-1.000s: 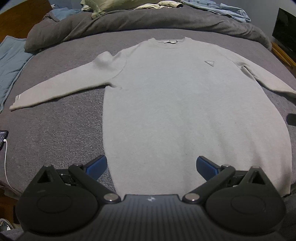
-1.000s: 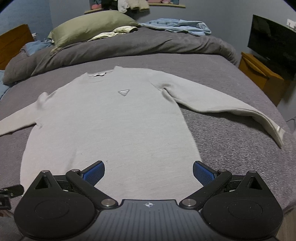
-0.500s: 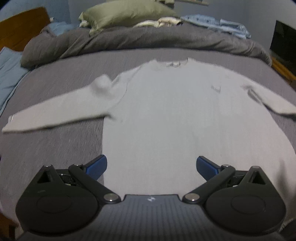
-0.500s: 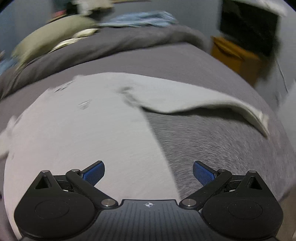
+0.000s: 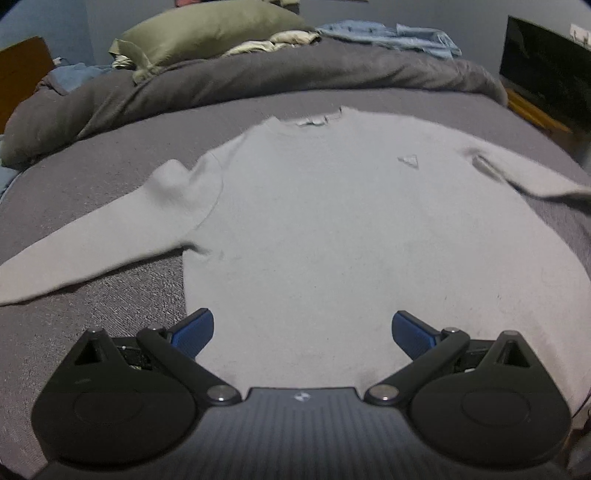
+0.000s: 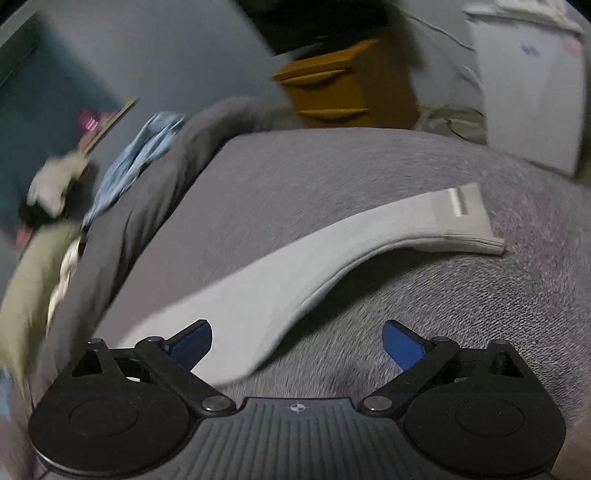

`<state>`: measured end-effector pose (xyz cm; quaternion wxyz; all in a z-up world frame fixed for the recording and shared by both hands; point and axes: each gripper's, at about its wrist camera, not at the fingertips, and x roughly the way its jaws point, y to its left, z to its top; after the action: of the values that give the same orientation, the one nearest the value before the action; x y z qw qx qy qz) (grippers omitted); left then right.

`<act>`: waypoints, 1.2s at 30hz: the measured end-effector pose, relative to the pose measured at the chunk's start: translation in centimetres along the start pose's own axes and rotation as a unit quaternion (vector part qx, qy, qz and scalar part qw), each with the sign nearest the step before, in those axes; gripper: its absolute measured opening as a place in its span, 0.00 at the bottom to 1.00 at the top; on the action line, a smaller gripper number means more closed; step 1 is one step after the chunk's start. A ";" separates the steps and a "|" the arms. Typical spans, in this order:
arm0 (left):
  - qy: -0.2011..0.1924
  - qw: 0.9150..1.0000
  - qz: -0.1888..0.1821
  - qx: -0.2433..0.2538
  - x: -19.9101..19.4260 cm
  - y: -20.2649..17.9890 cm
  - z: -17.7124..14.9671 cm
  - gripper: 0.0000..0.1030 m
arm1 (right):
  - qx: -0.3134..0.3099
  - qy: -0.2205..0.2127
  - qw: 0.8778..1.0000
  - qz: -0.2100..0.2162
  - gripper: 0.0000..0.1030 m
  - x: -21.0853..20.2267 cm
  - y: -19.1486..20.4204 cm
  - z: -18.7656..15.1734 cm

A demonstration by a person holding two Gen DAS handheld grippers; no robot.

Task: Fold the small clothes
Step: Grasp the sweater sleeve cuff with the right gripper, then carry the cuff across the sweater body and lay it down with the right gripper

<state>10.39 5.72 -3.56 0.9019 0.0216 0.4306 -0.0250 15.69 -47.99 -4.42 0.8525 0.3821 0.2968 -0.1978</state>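
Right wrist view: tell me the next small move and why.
Probably bring the open right gripper forward along the pale grey knit sleeve to its ribbed cuff and pinch it. The sleeve lies outstretched on the grey bedspread, and nothing is grasped yet.

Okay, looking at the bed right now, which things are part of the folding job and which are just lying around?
Part of the job:
- grey sweater, spread flat
- its right sleeve
- left tongs and right tongs, both open and empty

Lying about:
- green pillow
- dark duvet
- blue clothes
- wooden nightstand
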 end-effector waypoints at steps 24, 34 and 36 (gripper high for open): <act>0.029 0.999 -0.020 -0.014 7.4 3.8 -0.7 1.00 | 0.063 -0.039 0.995 -0.062 0.40 10.8 -5.9 3.6; 0.030 0.999 -0.019 -0.015 7.3 3.7 -1.4 1.00 | -0.156 -0.171 0.973 -0.025 0.08 8.9 4.4 3.9; 0.026 0.999 -0.018 -0.016 7.0 3.8 -1.3 1.00 | -0.194 -0.191 0.962 0.002 0.08 8.4 7.8 3.0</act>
<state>14.00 9.39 -9.75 0.8900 0.0003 0.4547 -0.0343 27.35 -46.31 -4.21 0.9516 0.1650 0.1601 -0.2039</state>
